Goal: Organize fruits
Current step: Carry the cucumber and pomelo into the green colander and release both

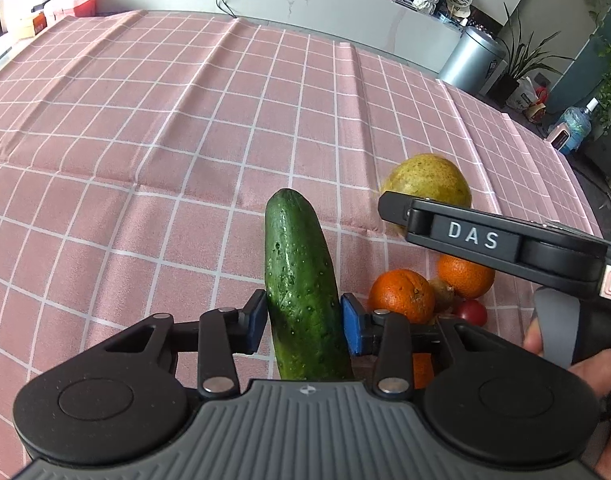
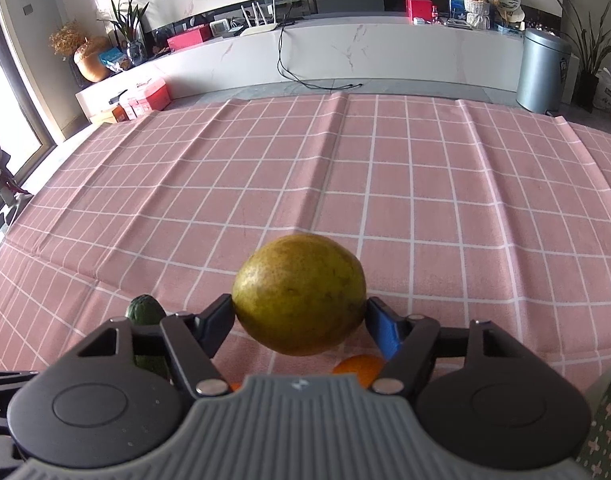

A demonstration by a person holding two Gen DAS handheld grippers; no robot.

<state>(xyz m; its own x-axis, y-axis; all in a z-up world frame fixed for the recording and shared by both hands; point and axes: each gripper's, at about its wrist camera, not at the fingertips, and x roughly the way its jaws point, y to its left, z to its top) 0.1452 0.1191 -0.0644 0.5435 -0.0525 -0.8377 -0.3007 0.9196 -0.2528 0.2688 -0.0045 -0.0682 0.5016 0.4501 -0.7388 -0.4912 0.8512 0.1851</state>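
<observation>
Left wrist view: cucumber point(image 1: 299, 284) sits between the left gripper point(image 1: 303, 322) pads, both pads pressed on its sides, clamped near its lower half, tip pointing away over the pink checked tablecloth point(image 1: 145, 140). Just right of it, two oranges point(image 1: 401, 296), a small brownish fruit and a red one lie bunched on the cloth. Right gripper point(image 2: 299, 326) comes in from the right, closed on a yellow-green citrus fruit point(image 2: 299, 294), pads touching both sides; fruit looks lifted off the cloth. A hand point(image 1: 585, 364) holds that gripper's grip. Grey bin point(image 2: 541, 70) stands on the floor beyond the table.
</observation>
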